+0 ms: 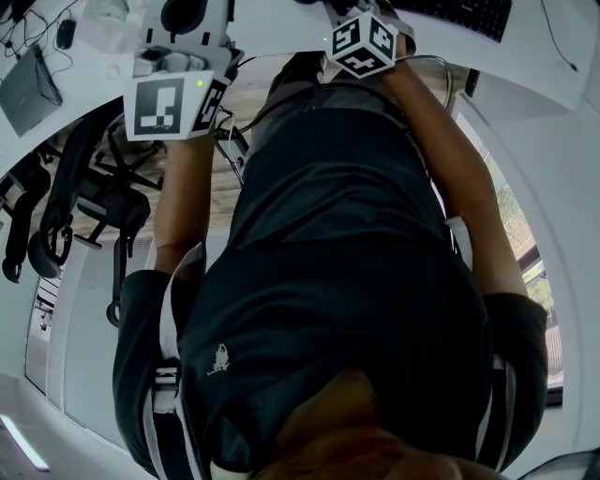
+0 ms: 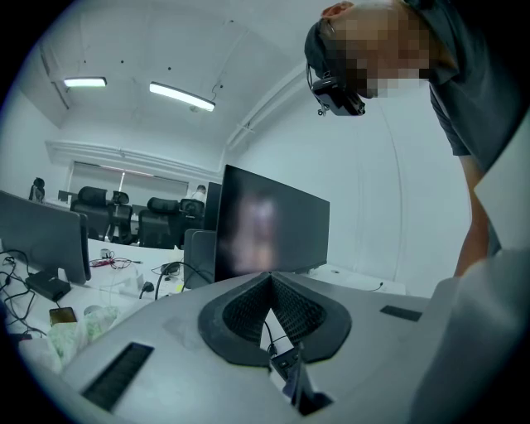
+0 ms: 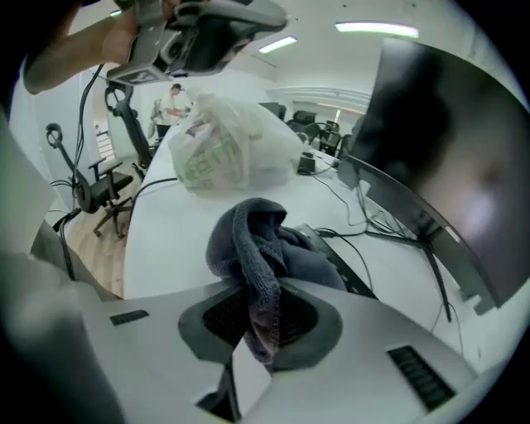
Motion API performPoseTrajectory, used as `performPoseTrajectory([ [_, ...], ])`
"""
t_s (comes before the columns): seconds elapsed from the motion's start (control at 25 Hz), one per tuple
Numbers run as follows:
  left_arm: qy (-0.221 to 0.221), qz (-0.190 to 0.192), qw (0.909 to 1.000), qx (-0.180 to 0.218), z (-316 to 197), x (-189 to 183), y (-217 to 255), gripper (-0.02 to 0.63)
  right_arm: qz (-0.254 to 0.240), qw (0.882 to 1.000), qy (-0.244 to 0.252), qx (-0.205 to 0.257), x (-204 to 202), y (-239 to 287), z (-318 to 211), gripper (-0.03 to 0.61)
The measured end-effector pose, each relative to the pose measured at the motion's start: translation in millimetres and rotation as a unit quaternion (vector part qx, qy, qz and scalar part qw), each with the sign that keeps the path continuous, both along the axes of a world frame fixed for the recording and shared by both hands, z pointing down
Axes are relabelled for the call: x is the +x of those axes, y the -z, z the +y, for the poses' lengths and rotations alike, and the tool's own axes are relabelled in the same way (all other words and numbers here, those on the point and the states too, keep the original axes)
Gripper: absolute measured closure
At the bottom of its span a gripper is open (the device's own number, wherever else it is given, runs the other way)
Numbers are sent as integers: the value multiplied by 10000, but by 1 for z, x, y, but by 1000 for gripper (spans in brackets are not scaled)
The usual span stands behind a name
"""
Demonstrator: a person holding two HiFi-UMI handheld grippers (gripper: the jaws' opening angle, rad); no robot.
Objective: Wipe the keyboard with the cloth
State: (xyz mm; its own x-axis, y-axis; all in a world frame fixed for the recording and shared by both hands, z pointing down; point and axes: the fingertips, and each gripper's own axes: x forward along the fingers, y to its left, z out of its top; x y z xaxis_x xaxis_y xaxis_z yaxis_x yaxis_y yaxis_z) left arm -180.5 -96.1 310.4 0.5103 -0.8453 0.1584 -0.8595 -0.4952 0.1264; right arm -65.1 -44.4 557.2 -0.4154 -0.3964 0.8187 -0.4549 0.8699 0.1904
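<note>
My right gripper (image 3: 261,294) is shut on a grey cloth (image 3: 252,240), which bunches up above the jaws and hangs over them. Just beyond it, a dark keyboard (image 3: 348,269) lies on the white desk, mostly hidden by the cloth. In the head view the keyboard (image 1: 469,14) sits at the top right edge, past the right gripper's marker cube (image 1: 366,42). My left gripper (image 2: 270,281) is shut with nothing between its pads, held up in the air facing a monitor. Its marker cube (image 1: 173,103) shows at the upper left of the head view.
A white plastic bag (image 3: 232,149) stands on the desk behind the cloth. A large dark monitor (image 3: 447,166) with cables under it fills the right side. A laptop (image 1: 28,89) lies at the far left. Office chairs (image 1: 75,197) stand beside the desk.
</note>
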Motion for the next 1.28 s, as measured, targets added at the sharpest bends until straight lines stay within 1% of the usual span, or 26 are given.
performPoseTrajectory([
  [0.12, 52, 37, 10000, -55, -1, -5, -4, 609, 178, 9974, -695, 112, 53, 4, -23, 532],
  [0.2, 54, 59, 9999, -75, -1, -6, -6, 609, 297, 9947, -960, 200, 69, 6, -35, 532],
  [0.28, 45, 70, 9999, -95, -2, -5, -8, 609, 351, 9952, -865, 297, 58, 6, -41, 532],
  [0.48, -9, 55, 9999, -86, -5, 4, -6, 609, 208, 9986, -219, 427, -4, 10, -45, 534],
  [0.56, -17, 32, 10000, -81, -6, 4, -5, 610, 139, 9990, -122, 417, -9, 11, -48, 534],
  [0.68, 8, 14, 10000, -81, -7, 1, -5, 609, 122, 9982, -364, 454, 18, 14, -62, 534],
  [0.84, 79, 16, 9999, -80, -6, -2, -5, 609, 362, 9913, -1091, 634, 77, 19, -88, 534],
  [0.92, 94, 31, 9999, -82, -5, -3, -6, 609, 461, 9880, -1314, 664, 91, 18, -94, 534],
  [1.0, 92, 45, 9999, -102, -4, -3, -8, 609, 508, 9889, -1213, 696, 79, 16, -92, 534],
  [1.2, 36, 22, 9999, -128, -5, 0, -8, 609, 282, 9960, -394, 747, -2, 15, -76, 534],
  [1.28, 14, 2, 9999, -104, -6, 3, -6, 609, 256, 9965, -207, 771, -13, 16, -74, 534],
])
